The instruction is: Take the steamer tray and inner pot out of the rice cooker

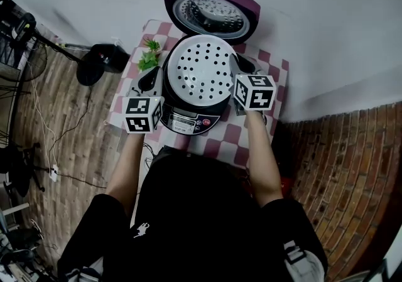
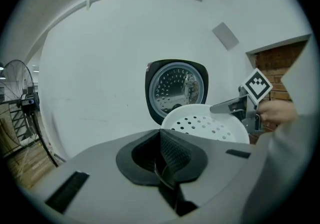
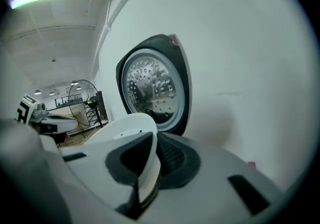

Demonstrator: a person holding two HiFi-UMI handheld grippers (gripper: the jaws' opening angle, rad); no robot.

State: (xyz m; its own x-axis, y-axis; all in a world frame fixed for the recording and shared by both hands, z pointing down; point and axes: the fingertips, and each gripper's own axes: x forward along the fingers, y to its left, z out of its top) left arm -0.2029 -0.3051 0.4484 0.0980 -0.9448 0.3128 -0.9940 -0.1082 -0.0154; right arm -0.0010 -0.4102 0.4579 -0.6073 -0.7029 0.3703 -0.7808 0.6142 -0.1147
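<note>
The white perforated steamer tray sits over the mouth of the black rice cooker, whose lid stands open behind it. My left gripper is shut at the tray's left rim, and my right gripper is shut on its right rim. In the right gripper view the tray's white edge runs between the jaws of the right gripper. In the left gripper view the left gripper is shut with the tray just beyond it. The inner pot is hidden under the tray.
The cooker stands on a small table with a red-and-white checked cloth, pushed against a white wall. A small green plant is at the table's back left. A floor fan and cables lie on the wooden floor to the left.
</note>
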